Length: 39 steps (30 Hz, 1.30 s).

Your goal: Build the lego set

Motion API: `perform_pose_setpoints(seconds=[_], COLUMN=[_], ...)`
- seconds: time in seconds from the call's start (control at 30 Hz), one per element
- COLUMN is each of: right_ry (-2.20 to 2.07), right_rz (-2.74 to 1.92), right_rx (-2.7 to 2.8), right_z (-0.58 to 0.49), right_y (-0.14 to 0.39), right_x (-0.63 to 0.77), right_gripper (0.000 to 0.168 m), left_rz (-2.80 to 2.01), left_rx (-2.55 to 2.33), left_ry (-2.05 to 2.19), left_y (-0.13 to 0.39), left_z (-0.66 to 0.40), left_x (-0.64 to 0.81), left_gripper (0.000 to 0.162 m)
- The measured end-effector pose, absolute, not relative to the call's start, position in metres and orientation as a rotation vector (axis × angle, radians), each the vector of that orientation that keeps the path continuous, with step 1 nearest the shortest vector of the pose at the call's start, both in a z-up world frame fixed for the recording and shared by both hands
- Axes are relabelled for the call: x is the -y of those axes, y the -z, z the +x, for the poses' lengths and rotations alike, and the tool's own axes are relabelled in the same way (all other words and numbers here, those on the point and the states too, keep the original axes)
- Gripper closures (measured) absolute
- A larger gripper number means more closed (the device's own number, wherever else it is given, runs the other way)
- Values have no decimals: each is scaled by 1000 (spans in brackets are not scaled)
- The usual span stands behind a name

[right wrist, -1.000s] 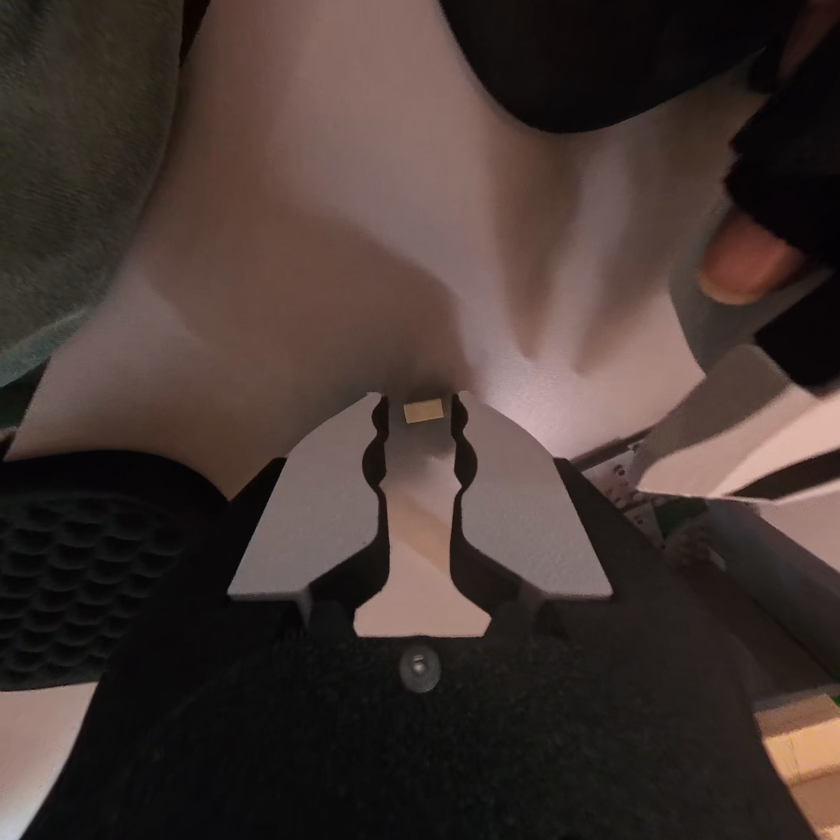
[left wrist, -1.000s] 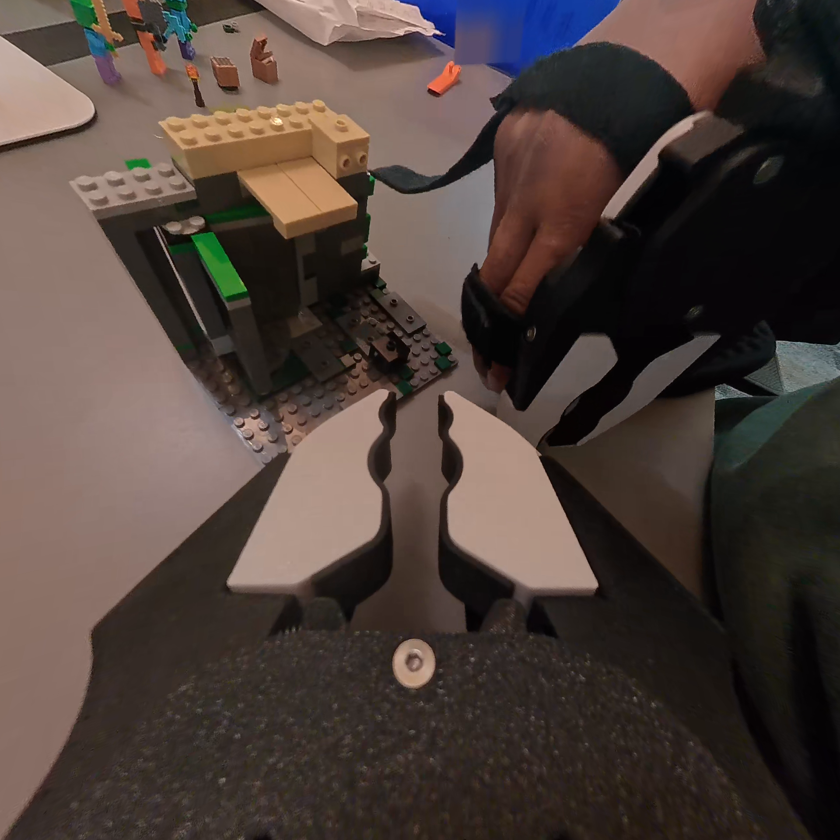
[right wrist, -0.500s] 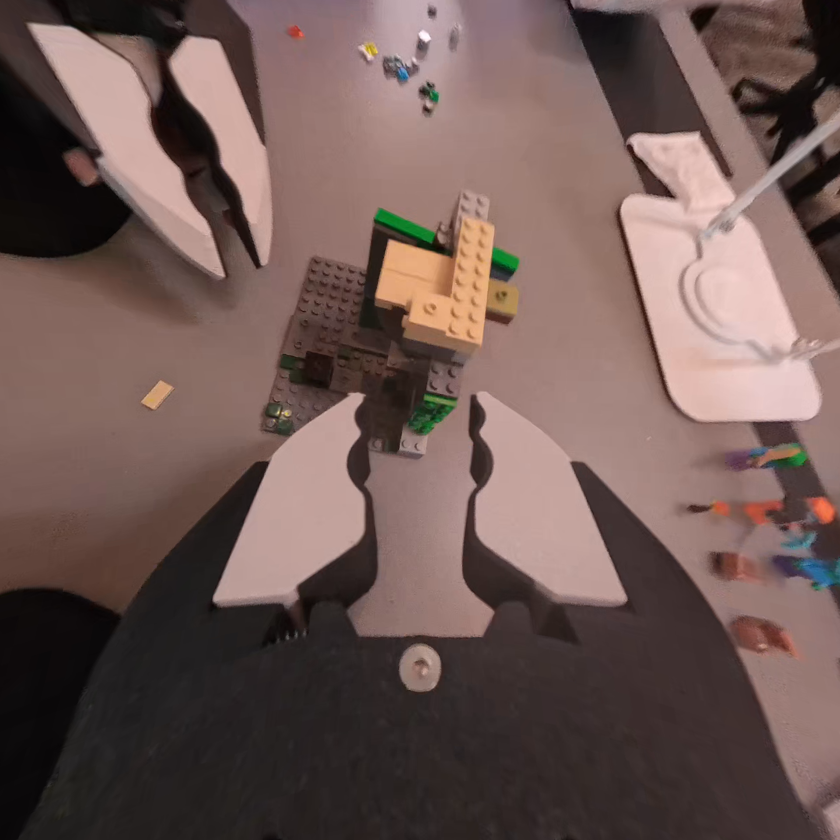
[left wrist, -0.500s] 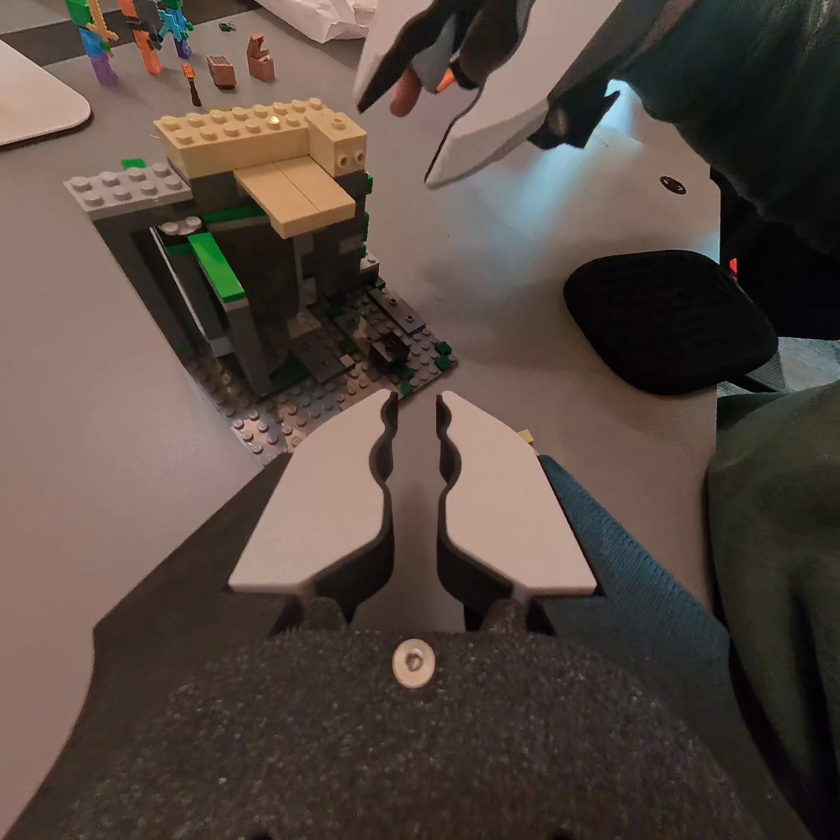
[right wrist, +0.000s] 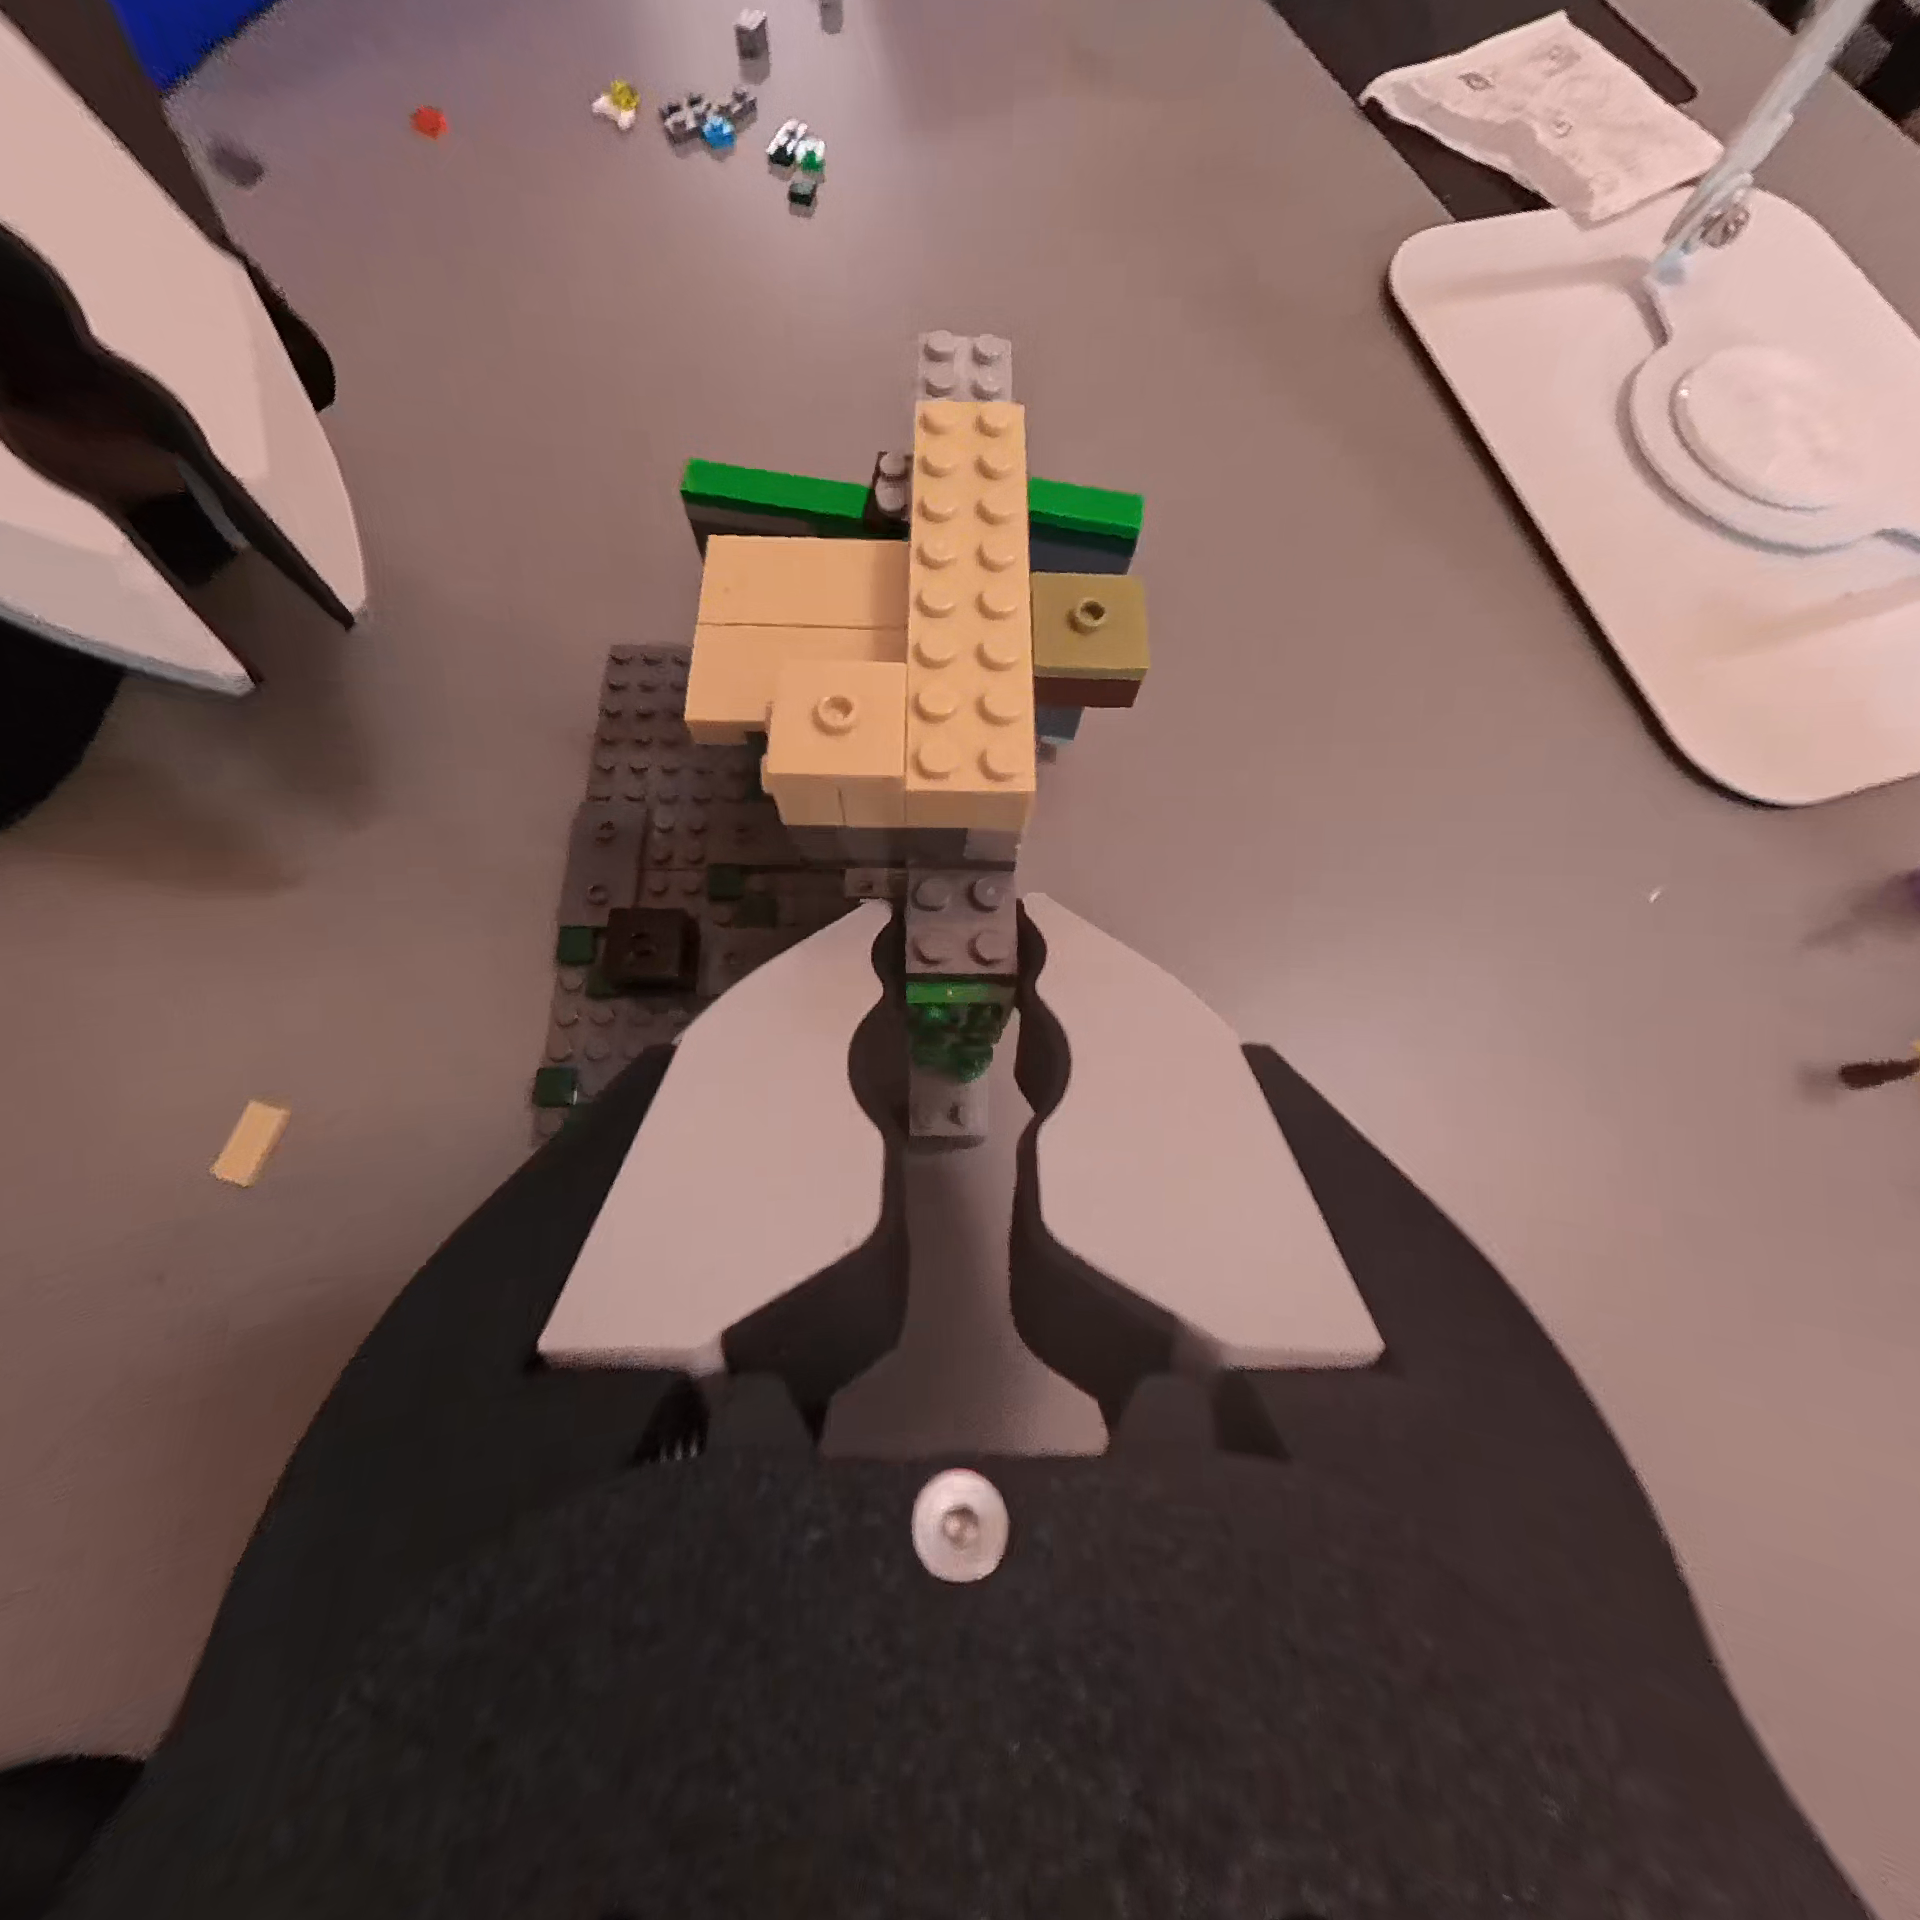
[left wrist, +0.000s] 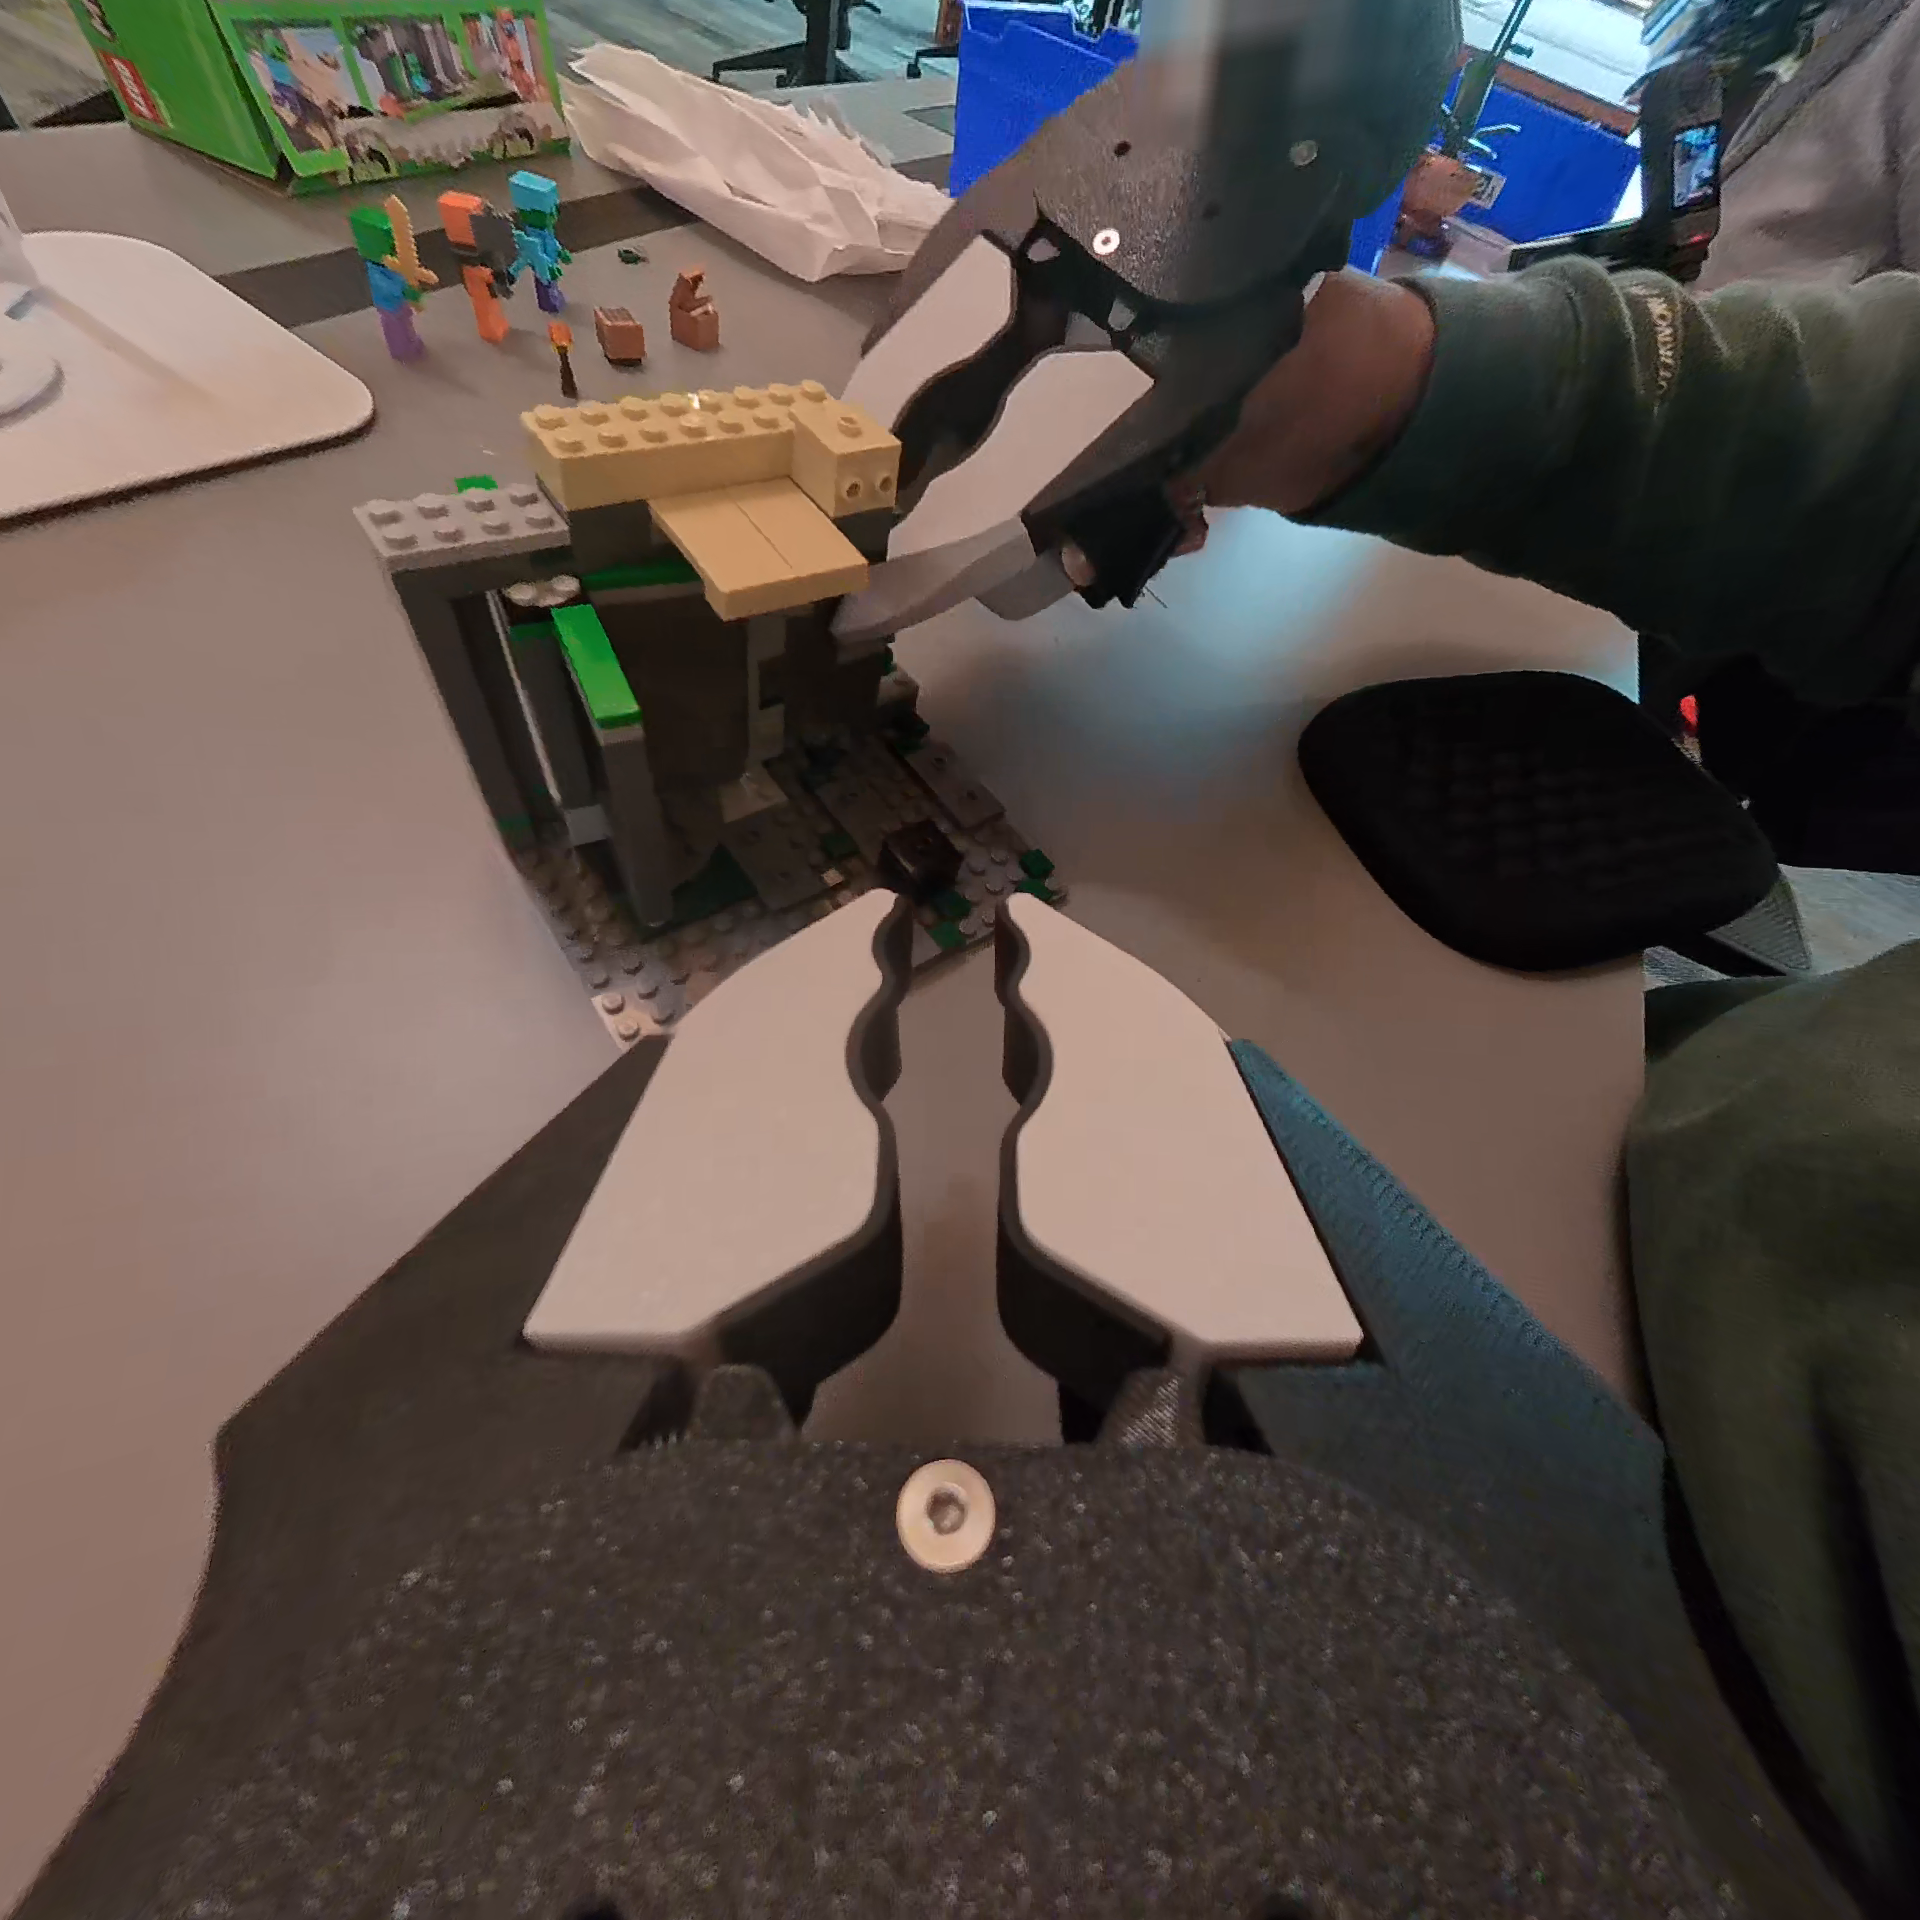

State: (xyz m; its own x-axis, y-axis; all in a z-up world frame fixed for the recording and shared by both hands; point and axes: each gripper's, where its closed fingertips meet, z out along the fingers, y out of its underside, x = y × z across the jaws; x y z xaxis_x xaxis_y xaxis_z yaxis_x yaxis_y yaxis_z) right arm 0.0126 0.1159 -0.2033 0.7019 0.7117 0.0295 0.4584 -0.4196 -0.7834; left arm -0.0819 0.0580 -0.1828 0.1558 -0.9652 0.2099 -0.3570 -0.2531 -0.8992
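Both jaws parted, right gripper [right wrist: 951, 925] has swung onto the lego build [right wrist: 883, 665].

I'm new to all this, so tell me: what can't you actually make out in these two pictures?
- Lego build, right wrist view: its near foot is hidden behind the right gripper.
- Loose pieces, right wrist view: too small to identify.
- Small figures, right wrist view: blurred at the right edge.
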Motion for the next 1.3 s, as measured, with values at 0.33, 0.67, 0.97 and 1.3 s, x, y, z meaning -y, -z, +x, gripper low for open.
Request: perform_pose_setpoints(seconds=[0.33, 0.67, 0.97, 1.3], right_ry=[-760, -1055, -1119, -1249], right_rz=[-2116, -2122, -2140, -2156], right_rx=[415, 155, 105, 35], right_z=[21, 23, 19, 7], right_y=[185, 186, 189, 192], right_x=[-109, -95, -86, -56], right_gripper=[152, 152, 152, 150], left_rz=[-1705, -1259, -934, -624], left_rx=[-1178, -1541, -1956, -2339], left_ry=[1060, 540, 146, 148], left_y=[173, 163, 185, 174], left_z=[-91, -82, -54, -65], left_x=[-73, -60, -60, -44], left_gripper=[145, 124, 139, 154])
